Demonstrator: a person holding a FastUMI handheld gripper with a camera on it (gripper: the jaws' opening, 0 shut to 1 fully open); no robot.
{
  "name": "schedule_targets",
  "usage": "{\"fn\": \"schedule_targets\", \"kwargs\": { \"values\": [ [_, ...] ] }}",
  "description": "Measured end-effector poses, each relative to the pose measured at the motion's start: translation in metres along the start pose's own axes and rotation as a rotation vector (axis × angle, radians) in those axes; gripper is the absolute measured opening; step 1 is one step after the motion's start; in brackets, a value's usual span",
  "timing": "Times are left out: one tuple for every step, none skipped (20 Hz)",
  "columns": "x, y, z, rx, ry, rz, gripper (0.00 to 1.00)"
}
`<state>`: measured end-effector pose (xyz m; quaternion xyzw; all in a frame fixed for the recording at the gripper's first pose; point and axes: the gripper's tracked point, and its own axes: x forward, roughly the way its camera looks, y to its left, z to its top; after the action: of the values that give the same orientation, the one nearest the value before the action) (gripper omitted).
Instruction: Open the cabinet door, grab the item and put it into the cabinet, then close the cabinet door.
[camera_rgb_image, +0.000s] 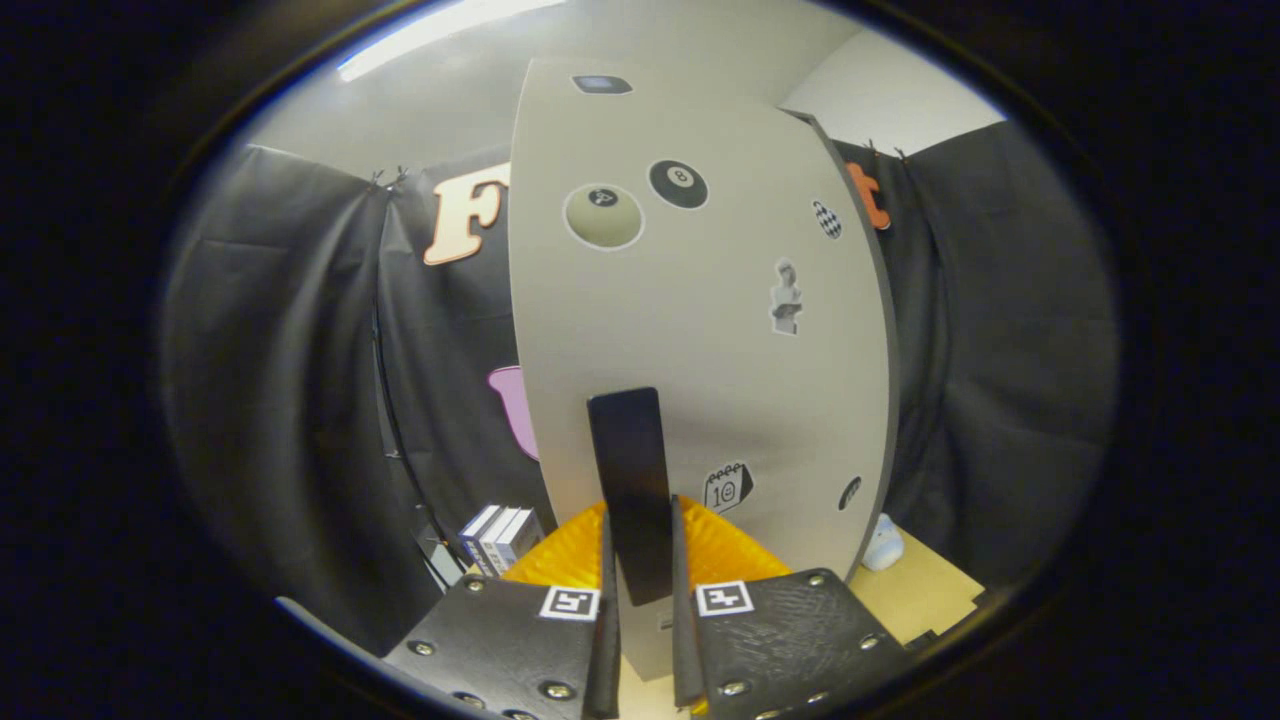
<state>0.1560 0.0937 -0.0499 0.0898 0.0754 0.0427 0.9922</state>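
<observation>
Gripper (640, 530) clamped on the cabinet door's dark upright handle (628, 470) — your two fingers press it from either side, low on its length. Cabinet door (700, 330) stands pale and tall right ahead of you, dotted with stickers: an eight-ball, a pale ball, a small bust, a calendar page. The door hides the cabinet's inside. Small white item (884, 545) sits on the table (930, 590) just past the door's lower right corner, near the table's back edge. Stack of books (500, 535) stands by the door's lower left corner, against the black cloth wall.
</observation>
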Motion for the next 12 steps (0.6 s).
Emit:
{"fn": "schedule_targets", "kwargs": {
  "values": [
    [-0.003,-0.003,0.001,0.0,-0.003,-0.003,0.21],
    [-0.005,-0.005,0.001,0.001,-0.003,-0.005,0.21],
    [-0.005,-0.005,0.0,0.001,-0.001,-0.008,0.21],
    [-0.007,-0.007,0.001,0.005,-0.002,-0.011,0.21],
    [-0.01,-0.009,0.0,0.006,0.004,-0.014,0.21],
    [-0.012,-0.011,0.0,0.008,0.002,-0.016,0.21],
    [-0.015,-0.013,0.0,0.013,0.004,-0.019,0.21],
    [-0.016,-0.015,0.001,0.02,0.005,-0.026,0.21],
    [-0.019,-0.016,0.0,0.02,0.005,-0.032,0.21],
    [-0.022,-0.019,0.001,0.021,0.004,-0.042,0.21],
    [-0.023,-0.023,0.001,0.019,0.006,-0.053,0.21],
    [-0.026,-0.028,0.002,0.022,0.0,-0.065,0.2]
  ]
}}
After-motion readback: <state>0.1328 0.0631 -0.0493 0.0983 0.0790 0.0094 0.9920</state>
